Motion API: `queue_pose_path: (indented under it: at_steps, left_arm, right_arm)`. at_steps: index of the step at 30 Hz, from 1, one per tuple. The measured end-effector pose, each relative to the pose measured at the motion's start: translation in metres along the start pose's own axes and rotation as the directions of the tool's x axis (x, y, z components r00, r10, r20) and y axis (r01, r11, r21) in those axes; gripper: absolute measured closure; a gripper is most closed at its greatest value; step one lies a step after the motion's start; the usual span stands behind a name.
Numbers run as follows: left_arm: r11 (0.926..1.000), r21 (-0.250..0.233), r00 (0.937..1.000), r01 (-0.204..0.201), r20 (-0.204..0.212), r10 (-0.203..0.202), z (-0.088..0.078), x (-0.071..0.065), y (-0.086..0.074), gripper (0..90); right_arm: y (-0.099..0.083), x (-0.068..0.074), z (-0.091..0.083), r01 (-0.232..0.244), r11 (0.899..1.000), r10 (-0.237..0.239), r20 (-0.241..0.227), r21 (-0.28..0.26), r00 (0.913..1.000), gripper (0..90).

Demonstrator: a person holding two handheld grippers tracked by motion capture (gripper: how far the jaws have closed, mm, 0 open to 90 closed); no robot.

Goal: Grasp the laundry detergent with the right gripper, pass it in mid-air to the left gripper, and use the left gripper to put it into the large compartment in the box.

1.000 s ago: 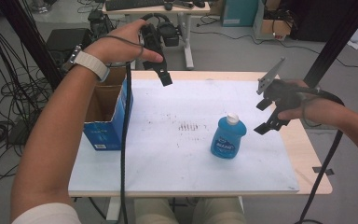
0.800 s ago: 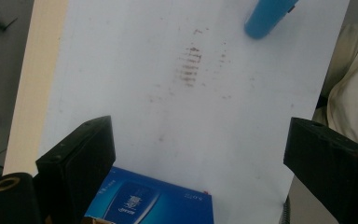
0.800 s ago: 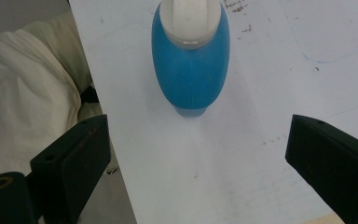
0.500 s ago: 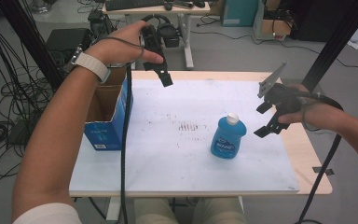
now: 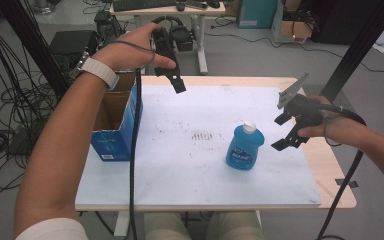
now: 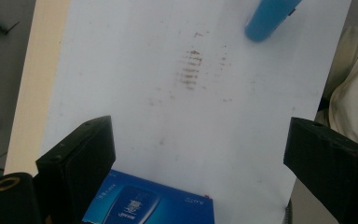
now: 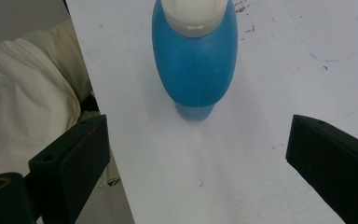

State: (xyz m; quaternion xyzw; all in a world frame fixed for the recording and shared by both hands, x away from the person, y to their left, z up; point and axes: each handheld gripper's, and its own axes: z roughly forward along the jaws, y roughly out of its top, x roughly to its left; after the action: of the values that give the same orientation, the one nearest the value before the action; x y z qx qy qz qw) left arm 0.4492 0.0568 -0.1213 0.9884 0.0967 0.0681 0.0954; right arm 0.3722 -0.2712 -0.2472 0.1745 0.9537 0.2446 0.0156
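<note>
1. The right gripper [image 5: 286, 131] hangs just beside the blue bottle [image 5: 244, 148], jaws spread wide and empty, lined up on it as if for a grasp.
2. The left gripper [image 5: 172, 75] hovers above the table [image 5: 300, 195] near the blue box [image 5: 111, 145], jaws wide apart, holding nothing.
3. The bottle stands upright mid-table, white cap shut.
4. The box is open-topped; it looks empty, likely meant to receive the bottle.

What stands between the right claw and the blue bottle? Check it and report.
Nothing visible. The right claw hangs open just beside the blue bottle, which stands upright on the white board. In the right gripper view only bare board lies between the jaws and the bottle.
</note>
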Motion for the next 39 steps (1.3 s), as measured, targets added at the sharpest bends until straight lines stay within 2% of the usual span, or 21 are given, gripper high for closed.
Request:
queue_pose_path:
  at_steps: [1,3,4,5,10,14,16,17,25,27,28,33,35,36,39]
  left_arm:
    - [0.9997,-0.023,1.0,0.001,-0.001,-0.001,0.002,0.0,-0.001,9.2]
    - [0.9998,-0.022,1.0,-0.003,-0.001,0.003,0.003,0.0,0.0,9.2]
    - [0.9998,-0.022,1.0,-0.003,0.0,0.003,0.003,0.0,0.0,9.2]
    - [1.0,0.002,1.0,-0.002,0.001,0.002,0.002,0.0,0.002,9.2]
    - [1.0,0.003,1.0,-0.003,0.004,0.003,0.003,0.0,0.002,9.2]
    - [0.9998,-0.017,1.0,0.001,0.005,-0.001,0.007,0.0,0.0,9.2]
    - [1.0,0.006,1.0,0.001,0.007,-0.001,0.005,0.0,0.0,9.2]
    - [0.9998,-0.019,1.0,0.006,0.004,-0.006,0.007,0.0,-0.002,9.2]
    - [0.9997,-0.02,0.9999,0.011,0.007,-0.011,0.008,0.001,-0.003,9.2]
    - [1.0,0.002,0.9999,0.006,0.009,-0.006,0.006,0.001,-0.003,9.2]
    - [0.9997,-0.021,0.9999,0.012,0.007,-0.012,0.008,0.001,-0.004,9.2]
    - [0.9997,-0.02,0.9999,0.011,0.007,-0.011,0.009,0.001,-0.004,9.2]
    - [1.0,0.003,0.9999,0.008,0.009,-0.008,0.007,0.001,-0.003,9.2]
    - [0.9997,-0.022,0.9999,0.013,0.008,-0.013,0.009,0.001,-0.004,9.2]
    - [0.9998,-0.018,0.9999,0.011,0.007,-0.011,0.009,0.001,-0.004,9.2]
  right_arm:
    - [0.0,0.0,0.0,0.0,1.0,0.0,0.0,0.0,1.0,6.2]
    - [-0.002,-0.001,0.001,0.01,1.0,-0.01,0.001,-0.001,1.0,6.2]
    - [-0.002,-0.001,0.002,-0.004,1.0,0.004,0.006,-0.007,1.0,6.2]
    - [-0.003,-0.002,0.002,0.007,1.0,-0.007,0.005,-0.003,1.0,6.2]
    - [-0.004,-0.001,0.004,0.005,1.0,-0.005,0.008,-0.014,1.0,6.0]
    - [-0.004,-0.001,0.006,0.014,1.0,-0.014,0.006,-0.017,0.9999,5.7]
    - [-0.005,-0.001,0.008,0.007,1.0,-0.006,0.011,-0.02,0.9999,5.5]
    - [-0.005,-0.001,0.008,0.012,1.0,-0.012,0.011,-0.022,0.9999,5.5]
    - [-0.009,-0.001,0.012,0.02,0.999,-0.019,0.02,-0.043,0.9996,4.5]
    - [-0.011,-0.001,0.015,0.021,0.998,-0.019,0.029,-0.054,0.9994,4.6]
    - [-0.011,-0.001,0.015,0.021,0.998,-0.019,0.029,-0.054,0.9994,4.6]
    - [-0.015,-0.001,0.018,0.021,0.998,-0.019,0.036,-0.066,0.9992,5.0]
    - [-0.017,0.0,0.021,0.018,0.997,-0.016,0.038,-0.07,0.9992,5.4]
    - [-0.017,0.0,0.021,0.018,0.997,-0.016,0.038,-0.07,0.9992,5.4]
    - [-0.018,0.0,0.023,0.02,0.997,-0.017,0.039,-0.075,0.9991,5.6]
